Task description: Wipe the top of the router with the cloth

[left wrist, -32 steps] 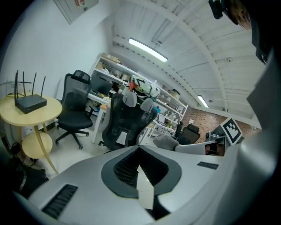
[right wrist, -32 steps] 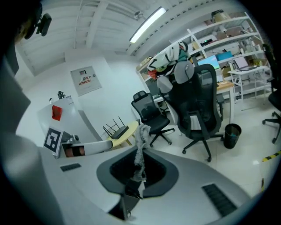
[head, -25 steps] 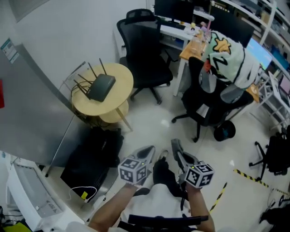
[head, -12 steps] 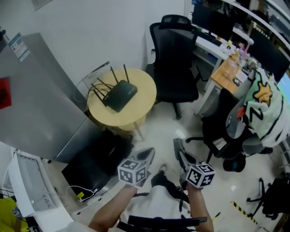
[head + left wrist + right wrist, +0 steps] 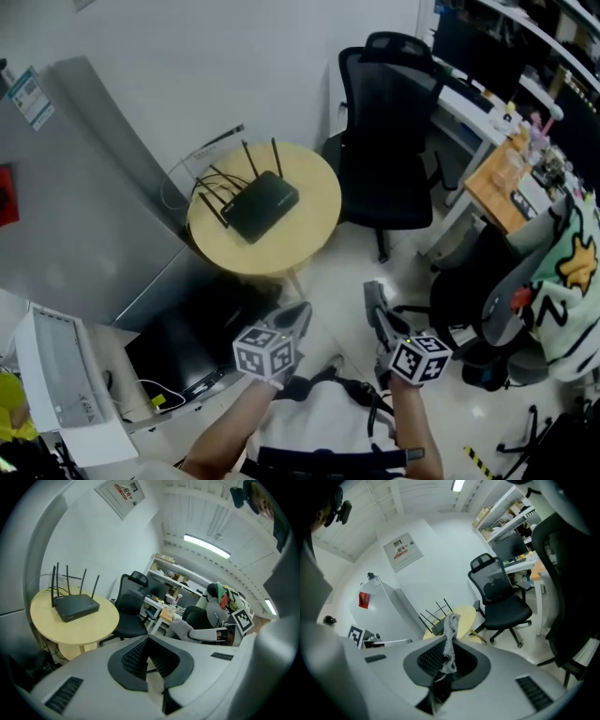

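A black router (image 5: 261,204) with several antennas lies on a round yellow table (image 5: 314,234) ahead of me, at arm's length or more. In the left gripper view the router (image 5: 75,606) sits on that table (image 5: 93,627) at the left. My left gripper (image 5: 298,315) is shut with nothing between its pads (image 5: 136,656). My right gripper (image 5: 373,294) is shut on a grey cloth (image 5: 450,637) that sticks up from the jaws. In the right gripper view the cloth hides part of the router (image 5: 435,628). Both grippers hang low near my body, short of the table.
A black office chair (image 5: 389,141) stands right of the table. A grey cabinet (image 5: 84,225) is on its left and a black box (image 5: 192,342) on the floor in front. A second chair draped with a patterned garment (image 5: 567,281) is at the right.
The table and router have shifted right and closer to the middle of the head view as I turned towards them. Both grippers stayed low and shut.
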A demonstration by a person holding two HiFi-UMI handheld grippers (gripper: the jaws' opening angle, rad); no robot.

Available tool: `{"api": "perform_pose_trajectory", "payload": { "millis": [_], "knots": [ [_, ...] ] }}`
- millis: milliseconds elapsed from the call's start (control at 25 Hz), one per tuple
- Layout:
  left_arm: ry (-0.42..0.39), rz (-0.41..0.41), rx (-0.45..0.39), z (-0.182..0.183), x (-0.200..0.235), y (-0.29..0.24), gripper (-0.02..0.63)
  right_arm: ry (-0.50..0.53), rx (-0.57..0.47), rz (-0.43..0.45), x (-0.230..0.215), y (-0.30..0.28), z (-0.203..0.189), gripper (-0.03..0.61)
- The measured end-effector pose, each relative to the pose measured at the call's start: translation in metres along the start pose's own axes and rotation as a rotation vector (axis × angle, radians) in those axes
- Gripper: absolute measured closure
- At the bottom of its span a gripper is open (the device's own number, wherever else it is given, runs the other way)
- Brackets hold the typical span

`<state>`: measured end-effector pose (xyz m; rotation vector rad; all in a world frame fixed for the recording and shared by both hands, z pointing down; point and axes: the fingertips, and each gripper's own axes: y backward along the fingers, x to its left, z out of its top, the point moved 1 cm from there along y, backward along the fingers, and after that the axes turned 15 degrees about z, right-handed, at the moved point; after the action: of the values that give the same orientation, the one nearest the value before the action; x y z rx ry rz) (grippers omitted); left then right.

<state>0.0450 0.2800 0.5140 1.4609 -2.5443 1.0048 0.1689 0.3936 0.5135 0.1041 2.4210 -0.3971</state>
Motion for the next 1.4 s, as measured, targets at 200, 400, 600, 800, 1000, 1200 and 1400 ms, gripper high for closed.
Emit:
{"api": "perform_pose_trajectory", "payload": {
  "millis": [200,400,600,800,1000,1200,1400],
  "knots": [
    [0.06,0.078,-0.004,0.012,0.028,-0.003,0.615,-0.009,0.081,0.09,0.006,-0.044,-0.001,0.543],
    [0.092,0.146,-0.002,0.023,0.053,-0.007,0.615,-0.024,0.155,0.154,0.013,-0.083,-0.004,0.543],
    [0.122,0.183,0.008,0.034,0.084,-0.02,0.615,-0.037,0.196,0.181,0.012,-0.123,0.003,0.543],
    [0.148,0.207,0.0,0.057,0.119,-0.037,0.615,-0.016,0.232,0.206,0.014,-0.171,0.022,0.543],
    [0.169,0.227,0.005,0.082,0.159,-0.059,0.615,0.016,0.281,0.235,0.022,-0.228,0.039,0.543],
    [0.193,0.236,0.002,0.099,0.195,-0.08,0.615,0.048,0.325,0.258,0.024,-0.282,0.053,0.543],
    [0.213,0.246,0.001,0.114,0.226,-0.099,0.615,0.071,0.365,0.281,0.029,-0.33,0.064,0.543]
  ]
}}
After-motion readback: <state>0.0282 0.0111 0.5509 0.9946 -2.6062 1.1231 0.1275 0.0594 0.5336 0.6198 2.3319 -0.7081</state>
